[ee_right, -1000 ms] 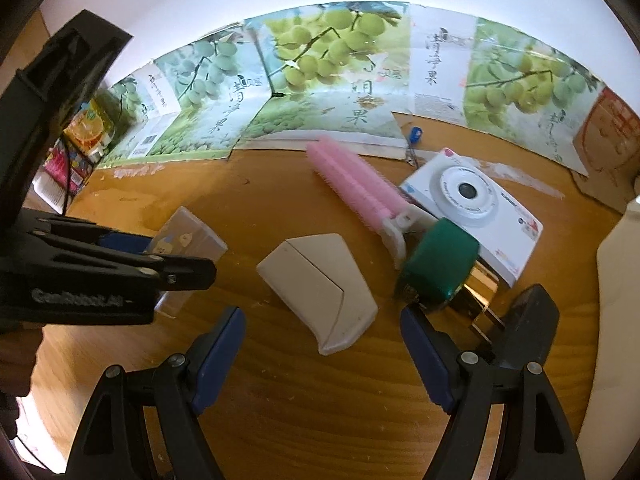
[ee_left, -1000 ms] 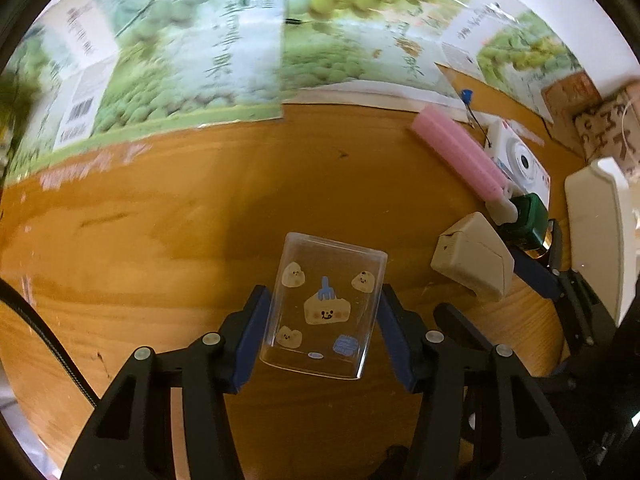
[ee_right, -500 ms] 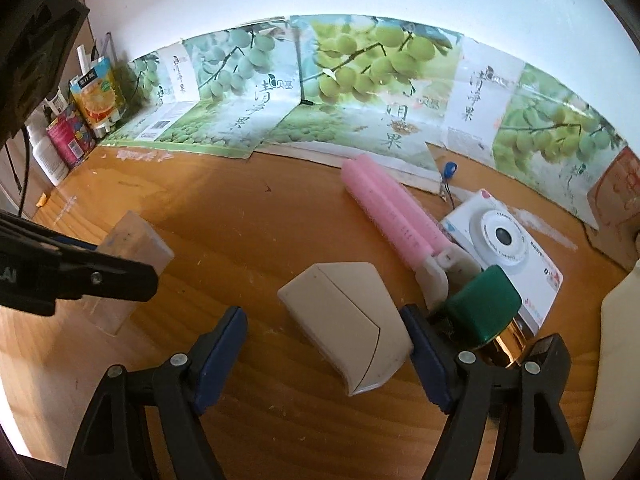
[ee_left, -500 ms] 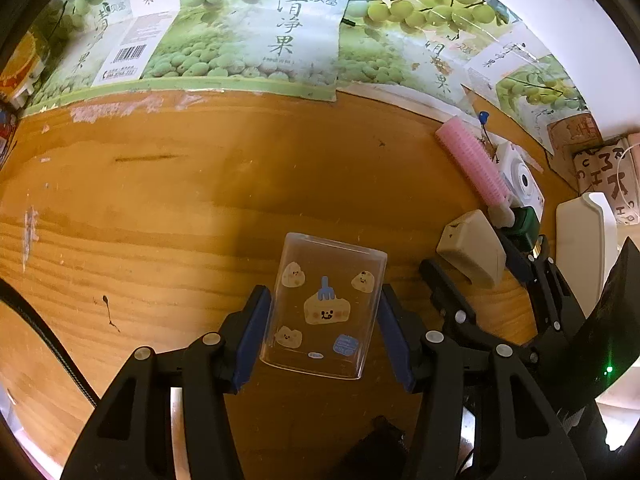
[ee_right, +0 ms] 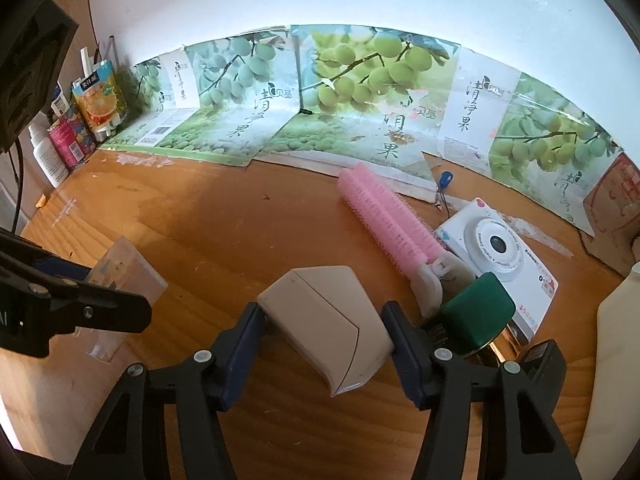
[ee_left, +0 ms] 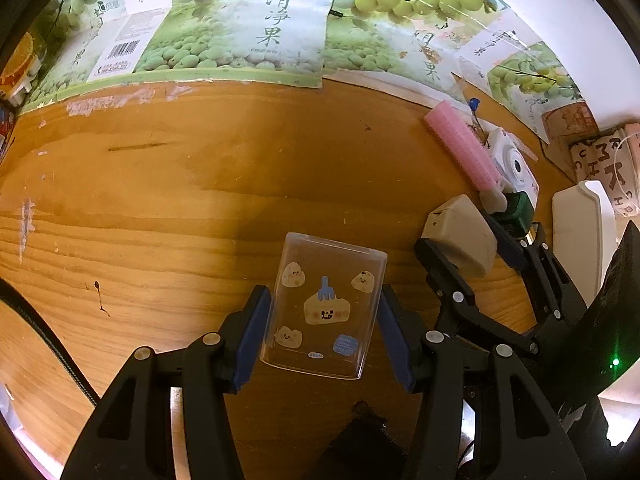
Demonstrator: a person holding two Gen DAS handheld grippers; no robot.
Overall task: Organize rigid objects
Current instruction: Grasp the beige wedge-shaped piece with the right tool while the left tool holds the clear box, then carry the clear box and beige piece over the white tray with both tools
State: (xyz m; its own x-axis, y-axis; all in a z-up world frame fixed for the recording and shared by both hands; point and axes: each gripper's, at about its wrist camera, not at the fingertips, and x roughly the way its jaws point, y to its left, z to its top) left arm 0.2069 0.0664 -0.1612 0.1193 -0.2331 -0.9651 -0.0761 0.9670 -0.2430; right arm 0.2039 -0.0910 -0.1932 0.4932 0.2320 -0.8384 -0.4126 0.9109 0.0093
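Beige wedge-shaped case [ee_right: 326,322], largest piece on the wooden table [ee_right: 240,216], is bracketed by the right gripper [ee_right: 324,354], whose jaws are closing, pads at its sides. Smaller clear cartoon-printed box [ee_left: 326,306] is clamped in the left gripper [ee_left: 324,332], just left of the case.

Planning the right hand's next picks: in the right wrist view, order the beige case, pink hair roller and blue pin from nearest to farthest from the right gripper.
1. Beige case: between the closing jaws of the right gripper.
2. Pink hair roller: beyond, toward the right.
3. Blue pin: farthest, by the grape-printed cardboard.
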